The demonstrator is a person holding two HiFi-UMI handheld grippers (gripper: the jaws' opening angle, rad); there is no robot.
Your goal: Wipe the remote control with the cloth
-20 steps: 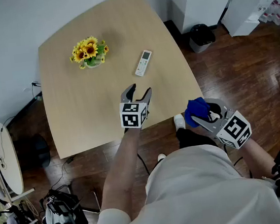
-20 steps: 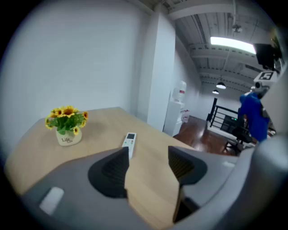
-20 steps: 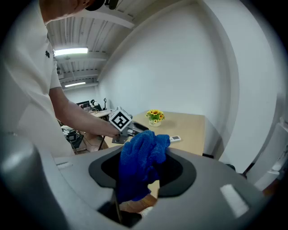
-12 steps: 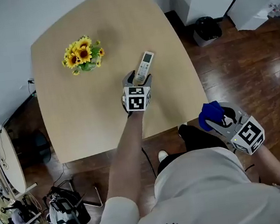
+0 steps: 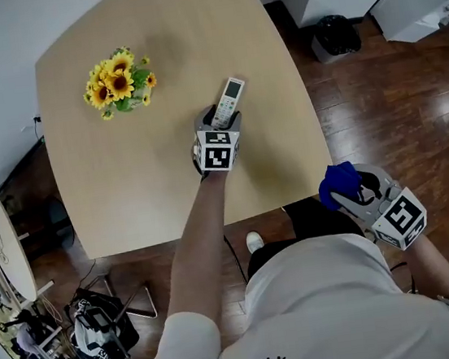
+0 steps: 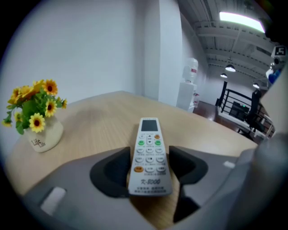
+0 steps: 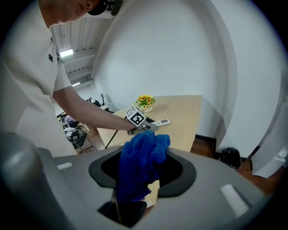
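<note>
A white remote control (image 5: 228,100) (image 6: 148,155) lies flat on the light wooden table (image 5: 141,169), buttons up. My left gripper (image 5: 219,122) (image 6: 148,167) is at its near end with one jaw against each long side, shut on it. My right gripper (image 5: 345,189) (image 7: 144,168) hangs off the table's near right corner, over the floor. It is shut on a bunched blue cloth (image 5: 335,180) (image 7: 141,157). The right gripper view shows the remote (image 7: 162,121) far off, beyond the cloth.
A small white pot of sunflowers (image 5: 117,80) (image 6: 36,117) stands on the table to the left of the remote. A black bin (image 5: 335,37) sits on the dark wood floor at the far right. Bags and stands (image 5: 98,339) crowd the floor at the near left.
My left gripper reached forward from the table's near edge to the remote and now has its jaws against it. The right gripper with the cloth drifted slightly right.
</note>
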